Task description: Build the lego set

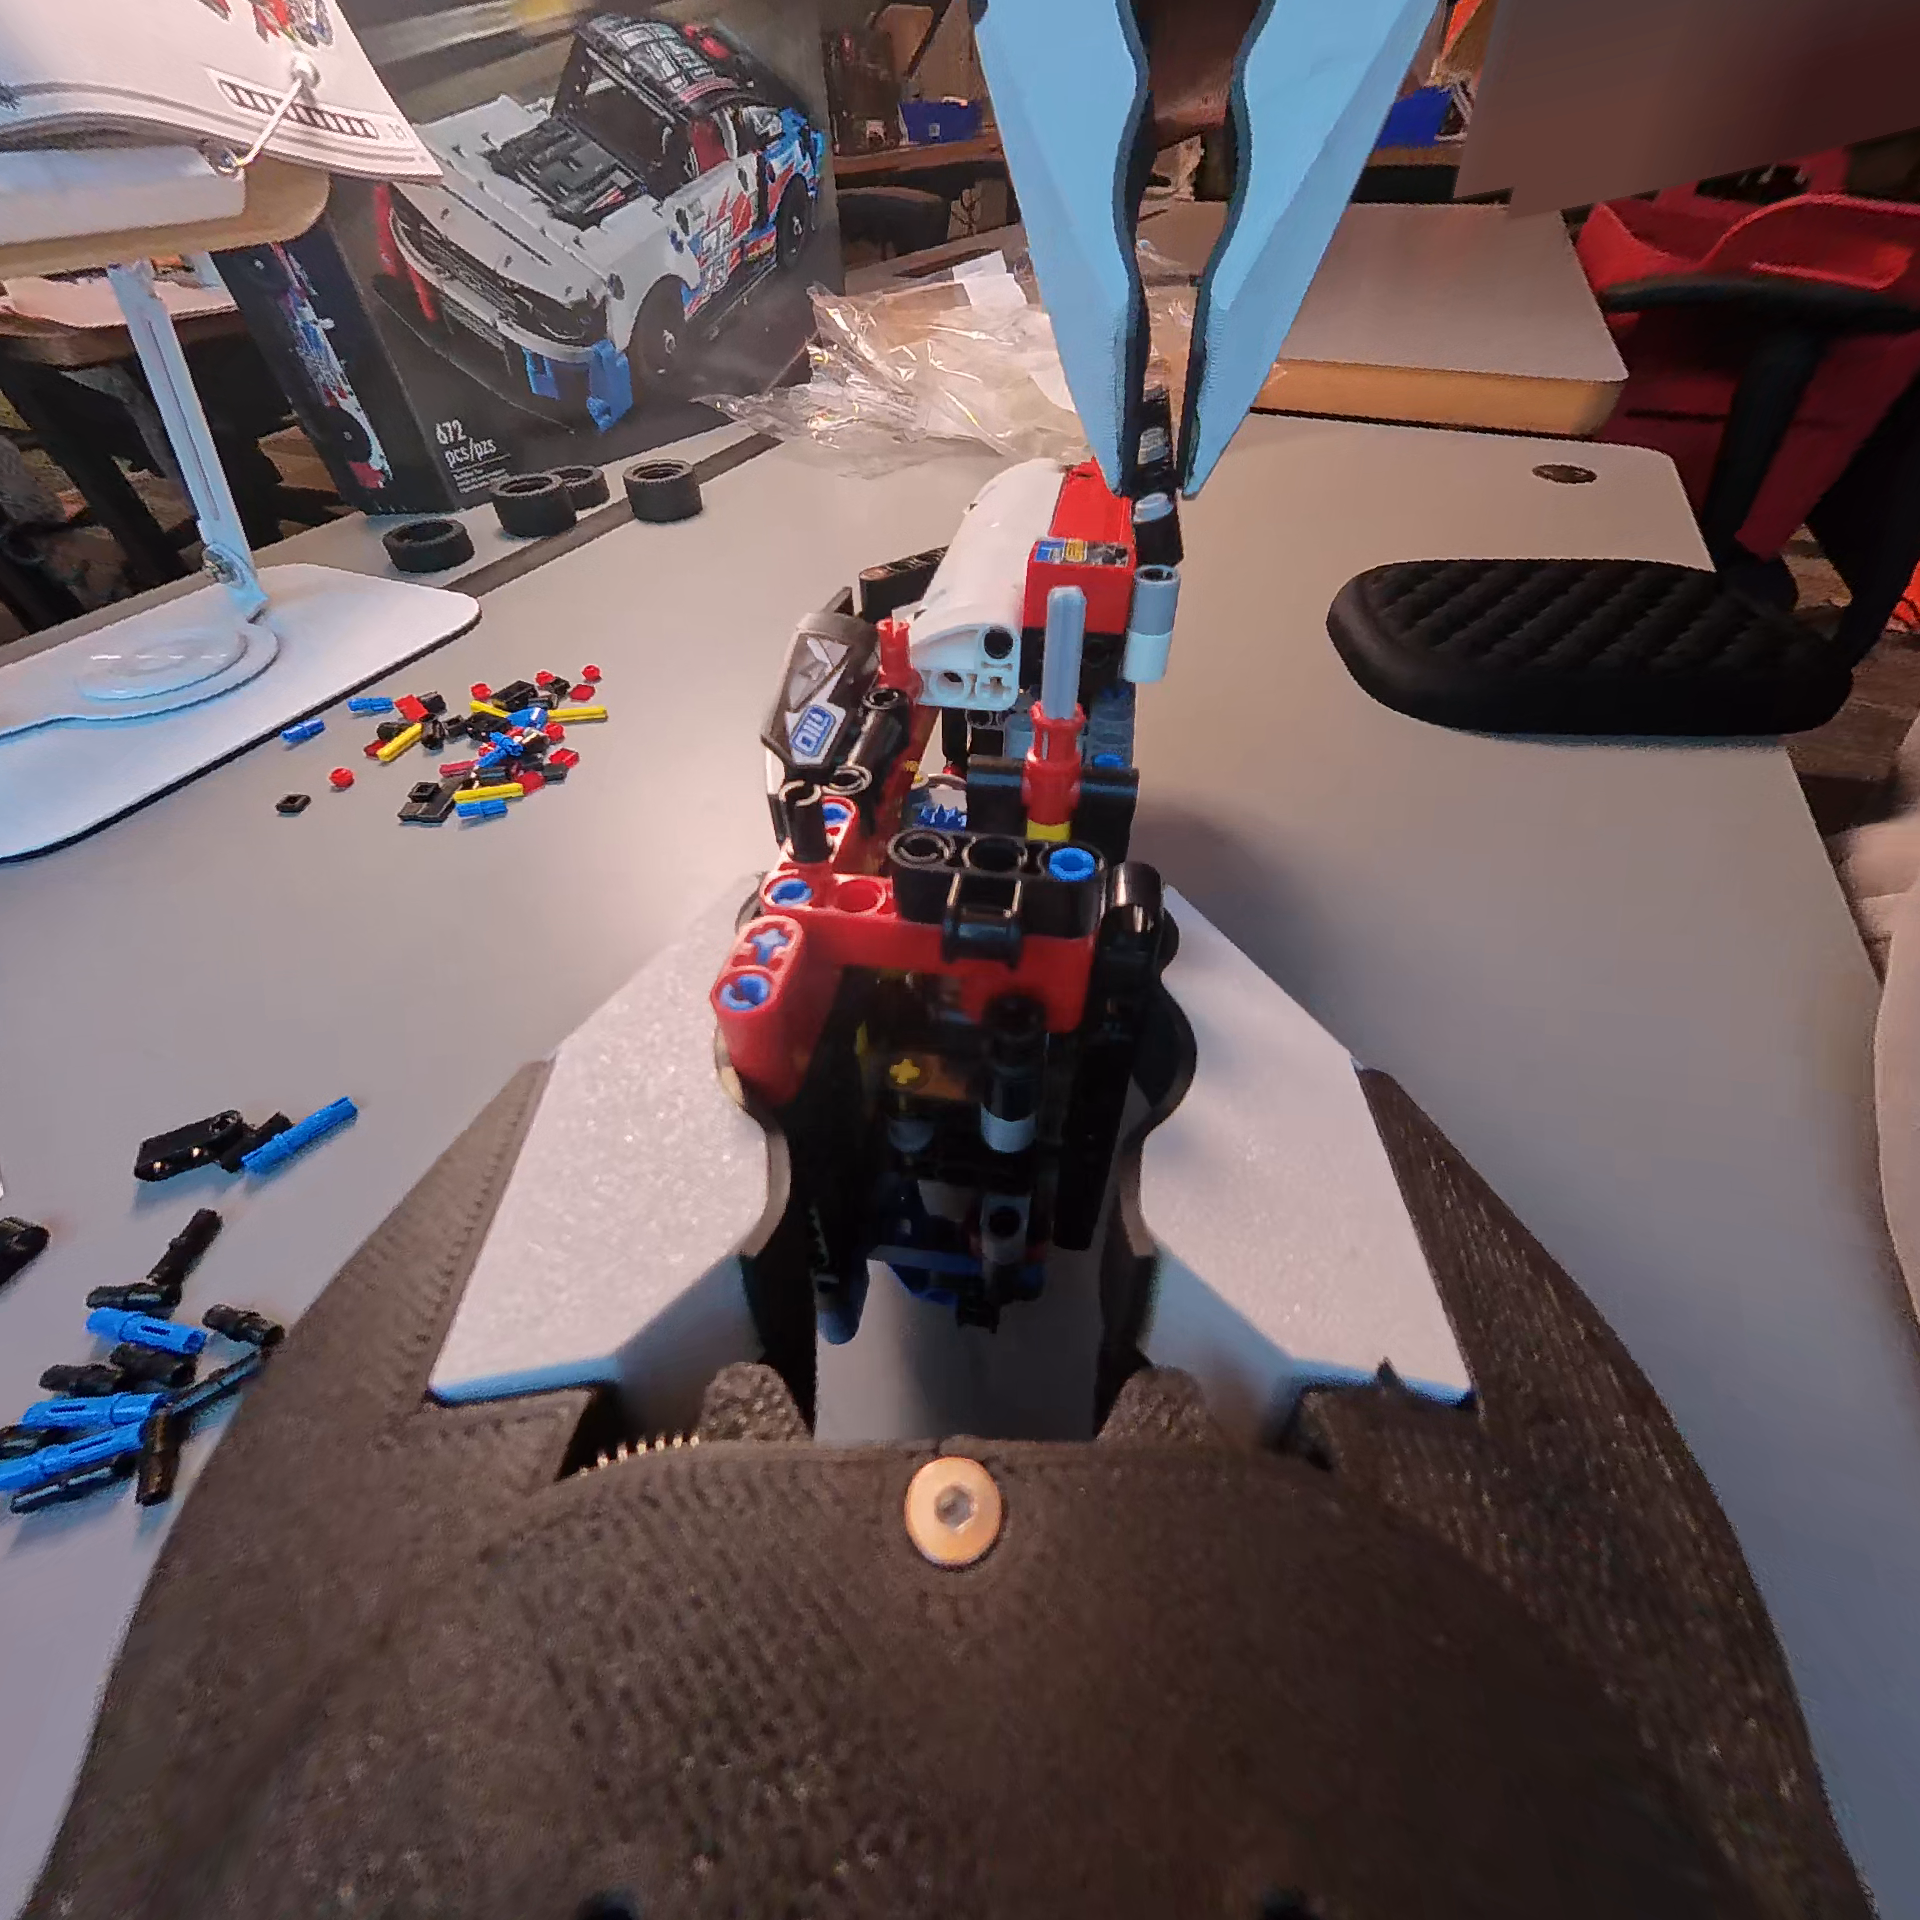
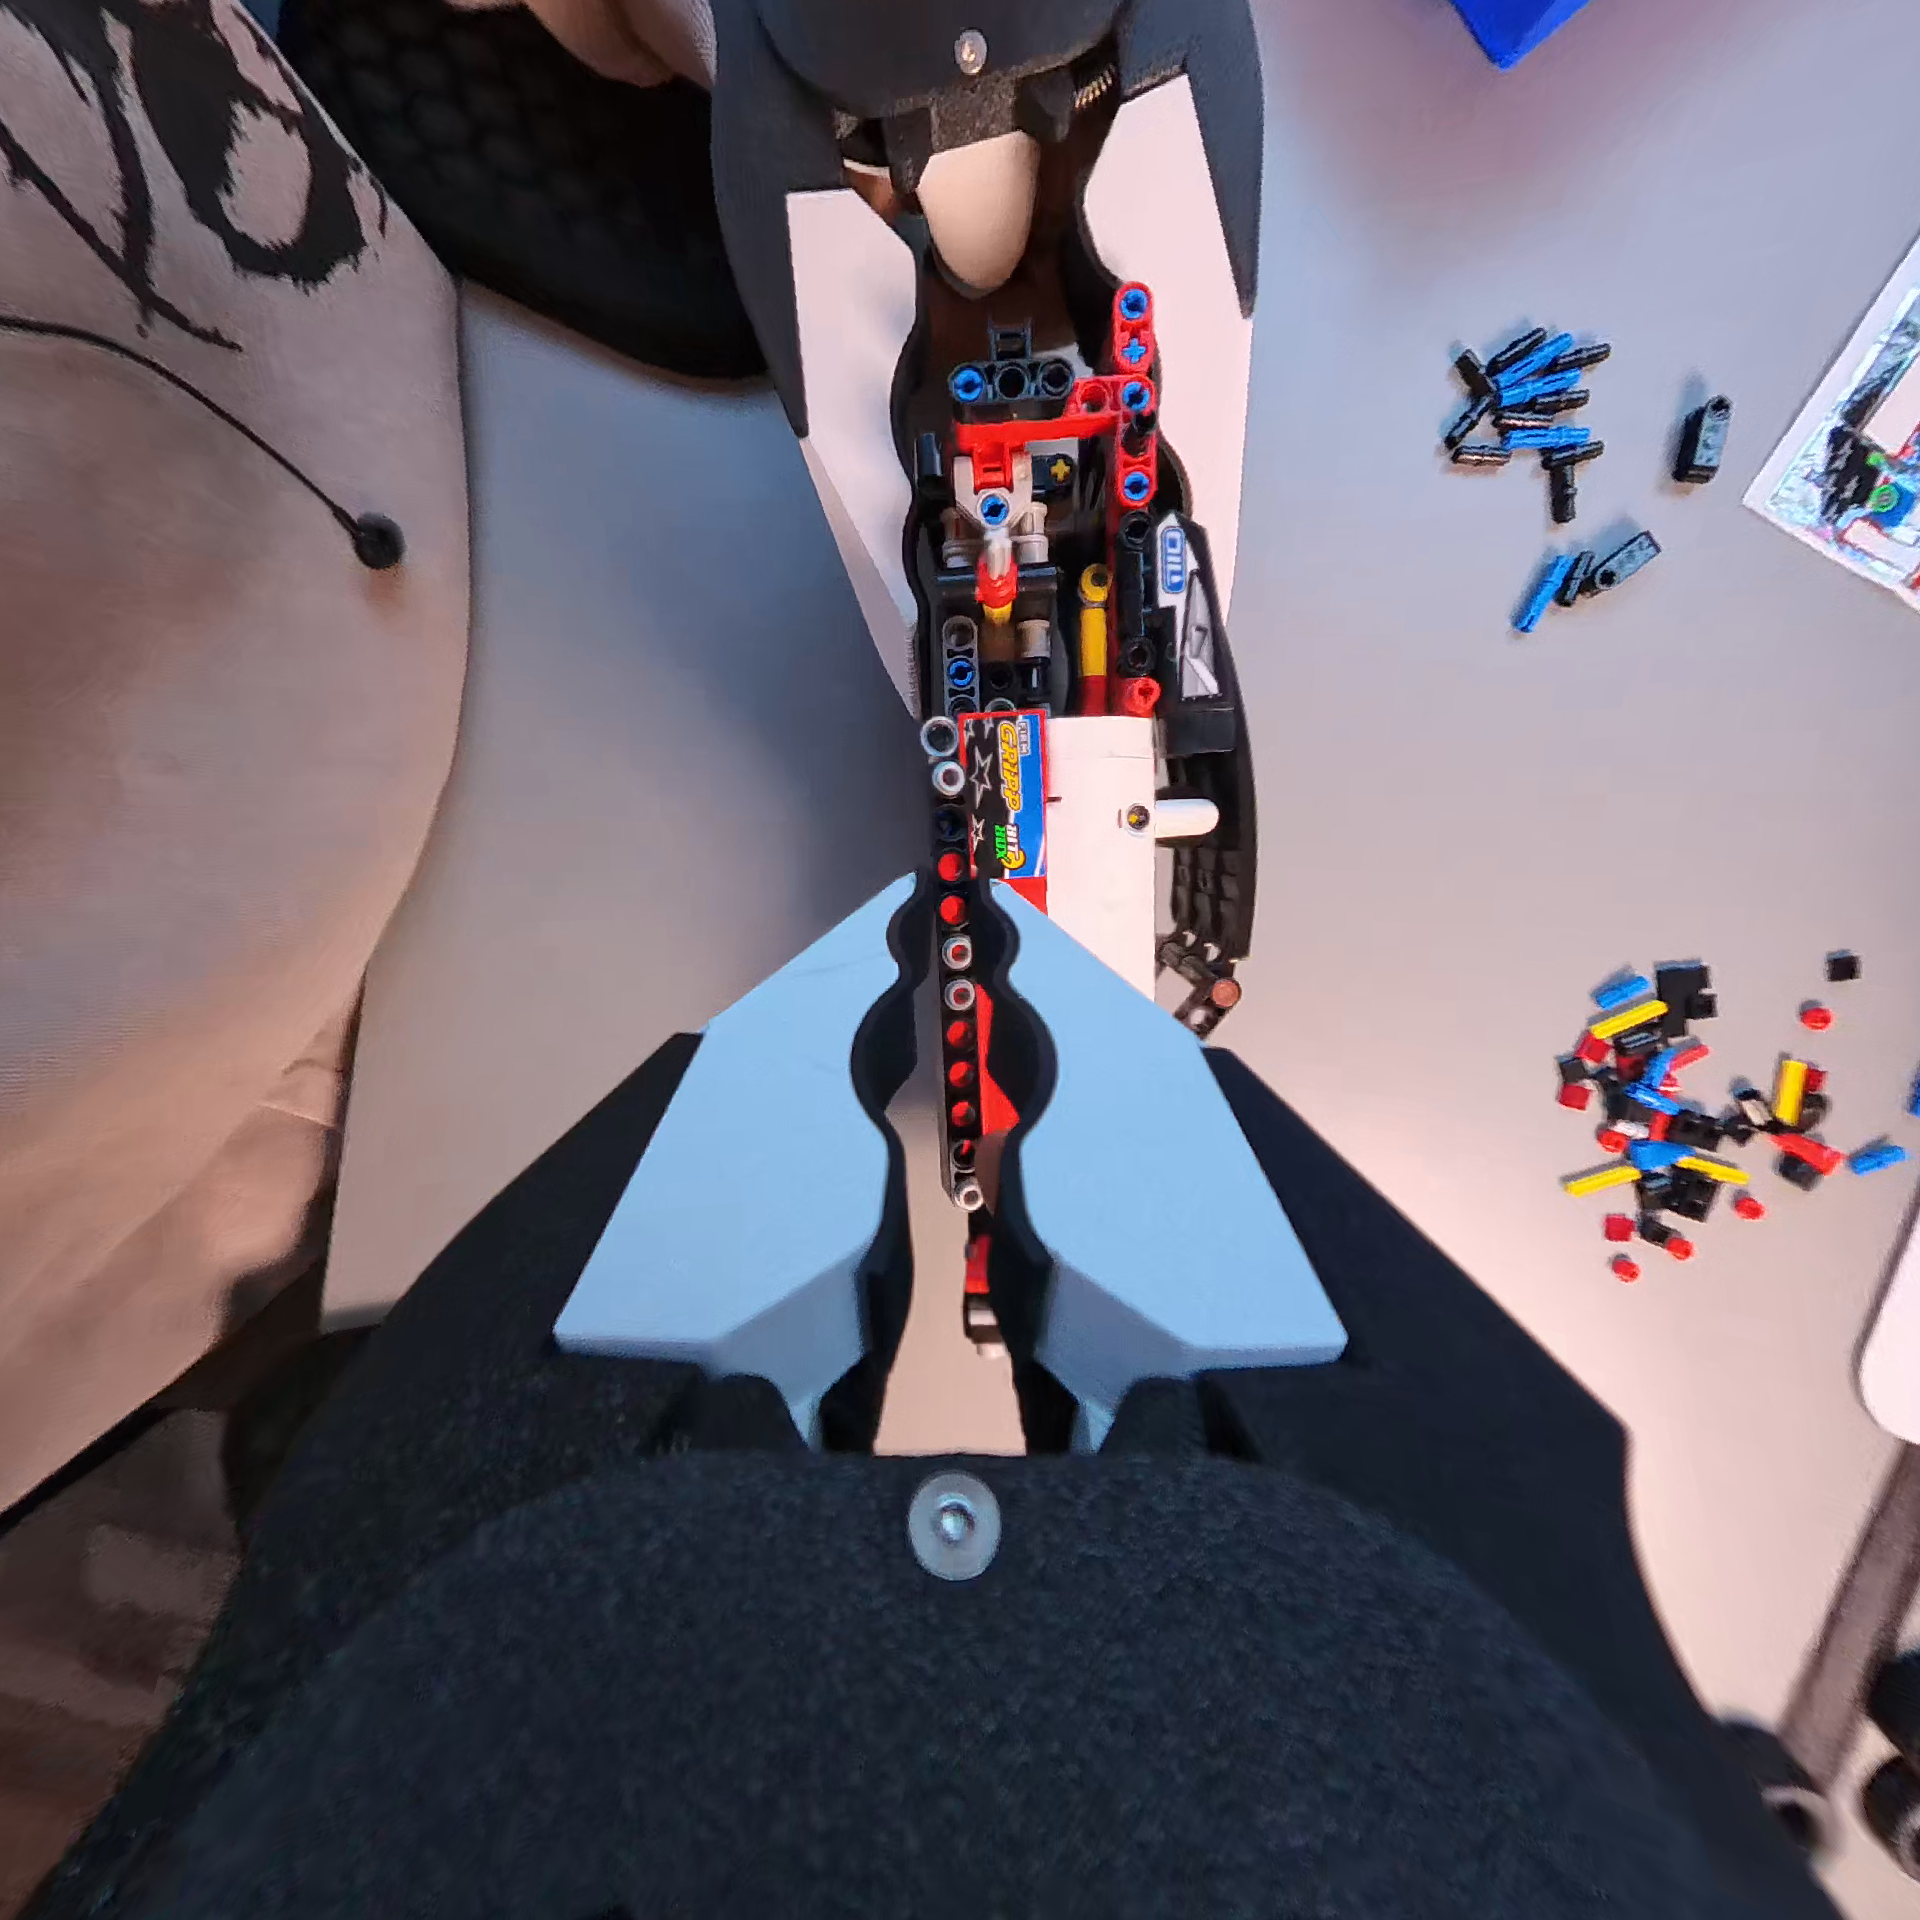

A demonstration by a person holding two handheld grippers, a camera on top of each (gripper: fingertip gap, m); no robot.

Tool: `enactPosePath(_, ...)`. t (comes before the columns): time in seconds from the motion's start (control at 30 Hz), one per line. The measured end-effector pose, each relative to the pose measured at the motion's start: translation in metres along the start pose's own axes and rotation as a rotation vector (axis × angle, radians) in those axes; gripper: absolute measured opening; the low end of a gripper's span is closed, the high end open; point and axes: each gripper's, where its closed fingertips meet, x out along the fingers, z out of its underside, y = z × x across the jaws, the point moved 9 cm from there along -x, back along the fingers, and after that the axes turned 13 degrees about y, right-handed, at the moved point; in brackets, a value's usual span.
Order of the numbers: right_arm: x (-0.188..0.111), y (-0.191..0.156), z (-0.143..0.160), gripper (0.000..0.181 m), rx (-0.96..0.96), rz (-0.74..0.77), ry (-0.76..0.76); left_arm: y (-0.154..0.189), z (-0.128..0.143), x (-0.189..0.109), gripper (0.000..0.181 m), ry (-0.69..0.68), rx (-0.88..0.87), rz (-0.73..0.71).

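Model car (image 1: 977, 883) hangs above the worktop (image 1: 1455, 831), my left tool (image 1: 961, 1091) pinching one end, my right tool (image 2: 961, 1039) the long beam; uneven pulling may snap joints apart.

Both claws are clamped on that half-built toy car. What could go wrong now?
The left claw and right claw grip opposite ends of the car; pulling or twisting unevenly might pop bricks apart. The thin grey rod sticks up and could get knocked. A dropped car might scatter the loose pieces.
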Motion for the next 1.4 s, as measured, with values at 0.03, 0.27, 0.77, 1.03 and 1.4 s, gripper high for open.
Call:
enactPosePath(0.03,0.0,-0.001,-0.001,0.003,-0.036,0.009,-0.017,0.0,0.0,0.0,0.067,-0.003,-0.007,-0.001)
enactPosePath(0.27,0.002,-0.006,-0.004,0.004,-0.161,0.031,-0.051,0.0,0.0,0.001,0.067,-0.02,-0.026,-0.02)
enactPosePath(0.77,0.001,-0.003,0.005,0.004,-0.134,0.044,0.036,0.001,0.0,0.001,0.067,-0.026,-0.047,-0.028)
enactPosePath(1.03,-0.002,0.0,0.012,0.003,-0.104,0.044,0.135,0.0,0.001,0.001,0.067,-0.023,-0.053,-0.027)
enactPosePath(1.4,-0.004,0.001,0.023,0.003,-0.068,0.011,0.271,0.001,0.001,0.003,0.067,-0.022,-0.047,-0.014)
